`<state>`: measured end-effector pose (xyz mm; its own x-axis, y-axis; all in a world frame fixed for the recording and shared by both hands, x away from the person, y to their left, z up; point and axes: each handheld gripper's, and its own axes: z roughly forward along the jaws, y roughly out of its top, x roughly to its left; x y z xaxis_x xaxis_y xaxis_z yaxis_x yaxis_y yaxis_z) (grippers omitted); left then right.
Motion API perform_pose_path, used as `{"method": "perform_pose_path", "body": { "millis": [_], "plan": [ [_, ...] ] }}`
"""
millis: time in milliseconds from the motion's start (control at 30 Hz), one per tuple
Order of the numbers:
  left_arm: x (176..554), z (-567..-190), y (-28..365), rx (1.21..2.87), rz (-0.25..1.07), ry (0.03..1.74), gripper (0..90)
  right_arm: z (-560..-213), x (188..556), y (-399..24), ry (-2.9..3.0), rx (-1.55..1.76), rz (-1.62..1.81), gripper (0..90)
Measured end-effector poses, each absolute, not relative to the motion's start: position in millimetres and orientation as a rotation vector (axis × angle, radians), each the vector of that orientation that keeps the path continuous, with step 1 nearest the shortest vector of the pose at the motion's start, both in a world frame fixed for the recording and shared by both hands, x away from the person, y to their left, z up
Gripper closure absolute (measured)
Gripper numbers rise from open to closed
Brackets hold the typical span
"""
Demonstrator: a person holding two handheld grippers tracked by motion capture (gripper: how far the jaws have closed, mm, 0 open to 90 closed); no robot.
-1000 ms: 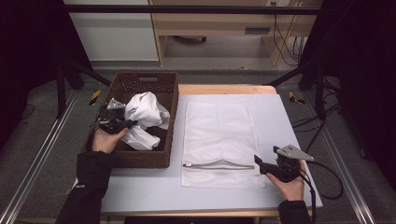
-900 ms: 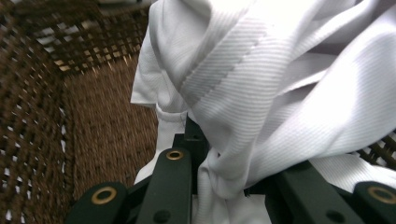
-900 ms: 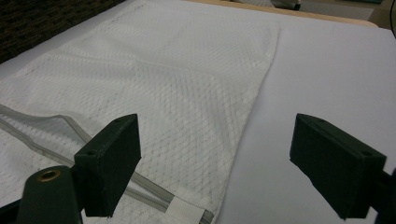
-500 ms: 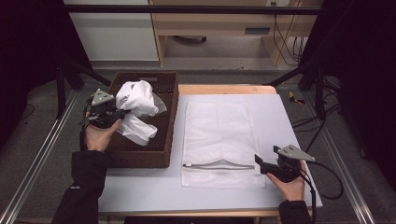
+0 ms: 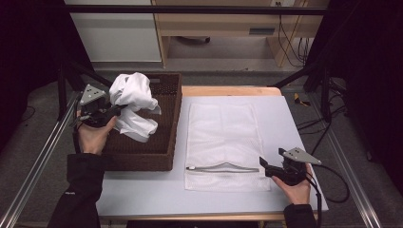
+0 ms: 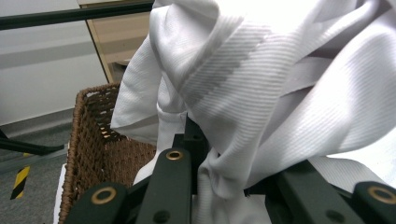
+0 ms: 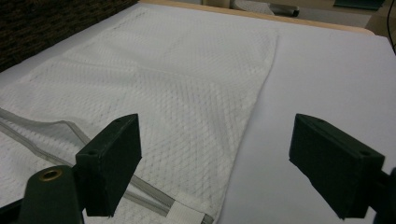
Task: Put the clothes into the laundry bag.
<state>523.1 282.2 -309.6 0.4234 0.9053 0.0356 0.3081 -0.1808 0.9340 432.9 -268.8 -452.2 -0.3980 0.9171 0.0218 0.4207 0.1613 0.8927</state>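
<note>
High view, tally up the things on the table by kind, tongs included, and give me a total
White garment, held up by the left tongs: 1
Wicker basket: 1
White mesh laundry bag: 1
Tongs, left plus right tongs: 2
Total: 5

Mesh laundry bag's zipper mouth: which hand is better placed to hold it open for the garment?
Right. The right gripper sits open beside the mesh laundry bag, next to its zipper. The left gripper is shut on the white garment, above the wicker basket.
</note>
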Motion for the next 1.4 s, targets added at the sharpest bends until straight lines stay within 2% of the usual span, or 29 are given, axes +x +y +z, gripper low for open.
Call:
{"method": "perform_pose_path", "body": {
  "millis": [667, 1400],
  "plan": [
    [505, -281, 276, 1.659, 0.770, 1.022, 75.6, -449, 431, -268, 1.878, 1.261, 1.198, 13.0],
    [478, -251, 235, 1.653, 0.767, 0.898, 75.4, -445, 429, -270, 1.865, 1.260, 1.205, 12.2]
  ]
}}
